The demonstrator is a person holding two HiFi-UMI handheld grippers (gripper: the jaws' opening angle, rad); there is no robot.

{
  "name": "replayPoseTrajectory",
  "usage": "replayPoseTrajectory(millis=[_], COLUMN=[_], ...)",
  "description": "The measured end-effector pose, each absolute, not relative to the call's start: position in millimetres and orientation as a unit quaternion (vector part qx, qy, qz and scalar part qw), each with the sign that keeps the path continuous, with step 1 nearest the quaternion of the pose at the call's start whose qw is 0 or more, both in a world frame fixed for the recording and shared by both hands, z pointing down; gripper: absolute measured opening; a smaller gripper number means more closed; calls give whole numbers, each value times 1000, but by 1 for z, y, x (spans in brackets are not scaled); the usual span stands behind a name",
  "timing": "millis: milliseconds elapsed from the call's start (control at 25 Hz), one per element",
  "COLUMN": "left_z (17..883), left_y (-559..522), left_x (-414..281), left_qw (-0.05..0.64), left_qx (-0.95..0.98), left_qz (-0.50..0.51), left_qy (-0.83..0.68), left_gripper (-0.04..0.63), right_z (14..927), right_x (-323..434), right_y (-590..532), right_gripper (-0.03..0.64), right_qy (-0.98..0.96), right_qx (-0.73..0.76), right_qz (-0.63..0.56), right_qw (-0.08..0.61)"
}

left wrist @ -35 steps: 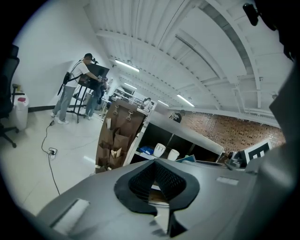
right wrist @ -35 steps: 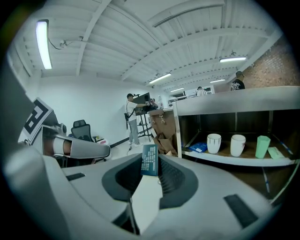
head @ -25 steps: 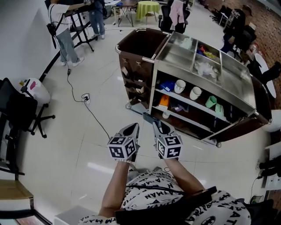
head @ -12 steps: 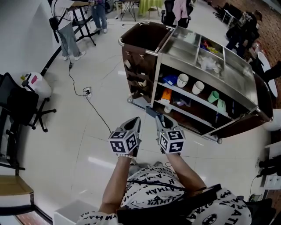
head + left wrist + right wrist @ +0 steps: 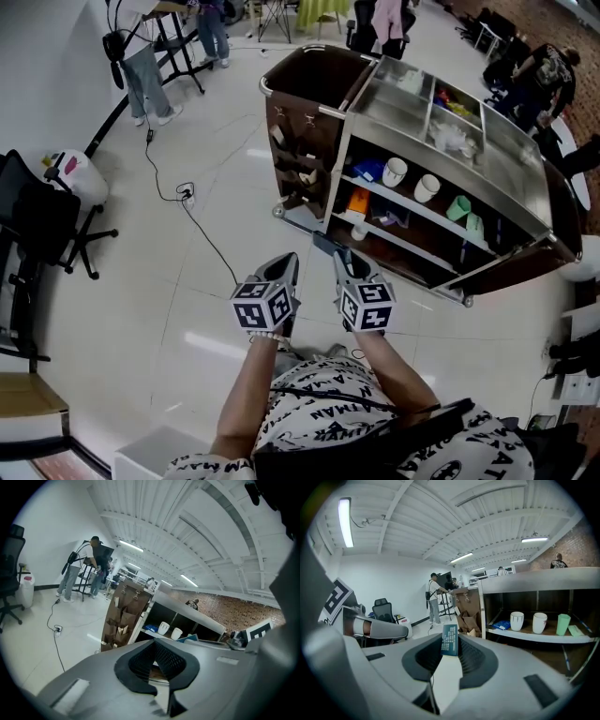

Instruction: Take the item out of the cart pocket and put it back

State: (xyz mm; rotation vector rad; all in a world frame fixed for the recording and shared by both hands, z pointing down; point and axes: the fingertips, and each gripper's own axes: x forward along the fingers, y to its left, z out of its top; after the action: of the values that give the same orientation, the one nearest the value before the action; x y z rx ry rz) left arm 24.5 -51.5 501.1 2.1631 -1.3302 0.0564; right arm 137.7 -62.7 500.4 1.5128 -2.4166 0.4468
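Note:
The steel cart (image 5: 525, 202) stands ahead of me, and a brown pocket organiser (image 5: 295, 159) hangs on its left end. That organiser (image 5: 468, 616) also shows in the right gripper view, with paper items in its pockets. My right gripper (image 5: 339, 258) is shut on a small dark teal packet (image 5: 323, 245), well short of the cart. The packet (image 5: 450, 640) stands upright between the pads. My left gripper (image 5: 289, 264) hovers beside it with its jaws together and nothing in them. Its tips (image 5: 154, 641) point toward the organiser (image 5: 123, 618).
Two white mugs (image 5: 395, 172) and green cups (image 5: 456, 208) sit on the cart's shelf. A black cable (image 5: 202, 239) runs across the shiny floor. An office chair (image 5: 47, 225) stands at the left. People (image 5: 141, 75) stand by a stand at the back.
The head view has shifted a little, so the cart sits slightly further right in the picture. Both grippers keep nearly the same pose, and the packet stays in the right one.

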Motion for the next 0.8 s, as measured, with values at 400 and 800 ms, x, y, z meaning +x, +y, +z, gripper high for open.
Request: replayPoseTrajectory(millis=[400,800], left_z=[508,512], left_y=[-60,-84], left_x=[-18,-55], left_qw=[298,288], left_qx=[819,828], left_qz=[30,45], left_qy=[-490,-478], left_gripper=[-3,-3], right_z=[501,495], right_x=[99,59], right_y=[-79,-124], right_gripper=[97,97], right_qy=[-821,-814], right_qx=[537,554], right_qz=[147,122], right_qw=[127,125])
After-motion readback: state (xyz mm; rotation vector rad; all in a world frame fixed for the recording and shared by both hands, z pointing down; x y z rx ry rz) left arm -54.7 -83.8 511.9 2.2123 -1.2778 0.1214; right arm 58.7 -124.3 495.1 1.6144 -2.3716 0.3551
